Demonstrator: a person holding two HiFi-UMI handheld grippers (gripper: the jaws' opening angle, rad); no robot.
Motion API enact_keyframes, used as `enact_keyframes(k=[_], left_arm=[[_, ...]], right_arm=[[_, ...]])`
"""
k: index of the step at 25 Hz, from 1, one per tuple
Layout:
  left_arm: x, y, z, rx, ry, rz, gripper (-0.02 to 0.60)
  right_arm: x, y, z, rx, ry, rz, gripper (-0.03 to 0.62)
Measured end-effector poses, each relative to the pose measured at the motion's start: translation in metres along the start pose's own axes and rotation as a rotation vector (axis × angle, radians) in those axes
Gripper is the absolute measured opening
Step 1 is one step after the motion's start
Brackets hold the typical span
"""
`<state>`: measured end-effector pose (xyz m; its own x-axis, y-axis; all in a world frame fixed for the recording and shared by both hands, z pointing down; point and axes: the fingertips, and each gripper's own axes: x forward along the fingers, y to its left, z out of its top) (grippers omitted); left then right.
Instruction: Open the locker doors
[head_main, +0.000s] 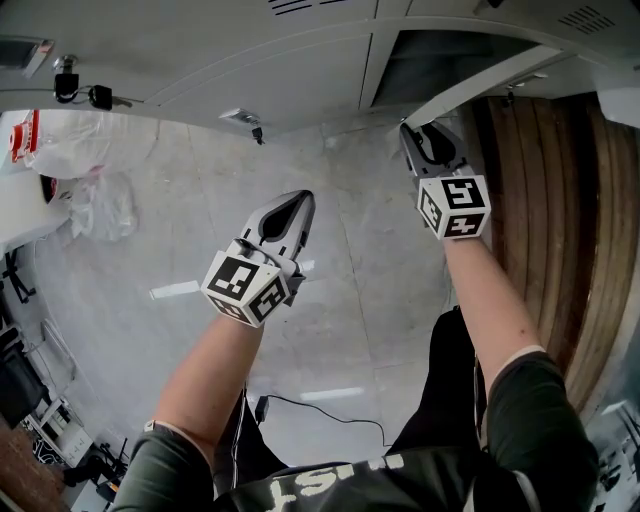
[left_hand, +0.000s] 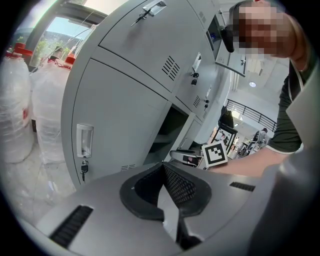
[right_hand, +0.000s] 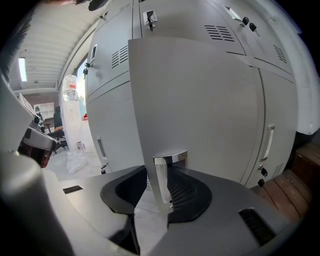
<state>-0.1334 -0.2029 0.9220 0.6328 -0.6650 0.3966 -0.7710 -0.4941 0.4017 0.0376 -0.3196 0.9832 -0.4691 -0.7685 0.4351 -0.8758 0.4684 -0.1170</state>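
Note:
Grey lockers (head_main: 250, 50) line the top of the head view. One lower locker door (head_main: 480, 85) stands swung out, with its dark inside (head_main: 450, 60) showing behind it. My right gripper (head_main: 418, 130) is at that door's free edge. In the right gripper view the door (right_hand: 200, 100) and its chrome handle (right_hand: 170, 157) sit between the jaws, and my right gripper (right_hand: 159, 175) is shut on them. My left gripper (head_main: 298, 197) hangs in the air over the floor, shut and empty. In the left gripper view, my left gripper (left_hand: 164, 167) points at a closed lower door (left_hand: 110, 115).
Clear plastic bags of bottles (head_main: 95, 200) lie on the floor at the left. Wooden boards (head_main: 550, 200) run along the right. A black cable (head_main: 330, 405) crosses the floor near my legs. Keys (head_main: 100, 97) hang from locks on the closed doors.

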Motion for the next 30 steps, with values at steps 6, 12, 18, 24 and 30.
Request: enact_keyframes(k=[6,12,18,24,30], left_arm=[[0.002,-0.01,-0.002,0.012,0.016,-0.012,0.002],[0.005,-0.014,-0.004,0.019,0.025,-0.014,0.002],[0.011,-0.024,-0.007,0.022,0.036,-0.027,0.002],[0.015,-0.03,-0.008,0.03,0.044,-0.04,0.002],[0.015,-0.032,-0.01,0.029,0.048,-0.042,0.002]], right_arm=[[-0.024,-0.005,-0.012,-0.012,0.005,0.013,0.144],[-0.052,-0.014,-0.027,-0.02,0.022,0.028,0.147],[-0.065,-0.02,-0.034,0.052,0.03,0.014,0.151],[-0.077,-0.026,-0.041,0.131,0.021,-0.02,0.152],[-0.092,-0.033,-0.049,0.177,0.022,-0.028,0.15]])
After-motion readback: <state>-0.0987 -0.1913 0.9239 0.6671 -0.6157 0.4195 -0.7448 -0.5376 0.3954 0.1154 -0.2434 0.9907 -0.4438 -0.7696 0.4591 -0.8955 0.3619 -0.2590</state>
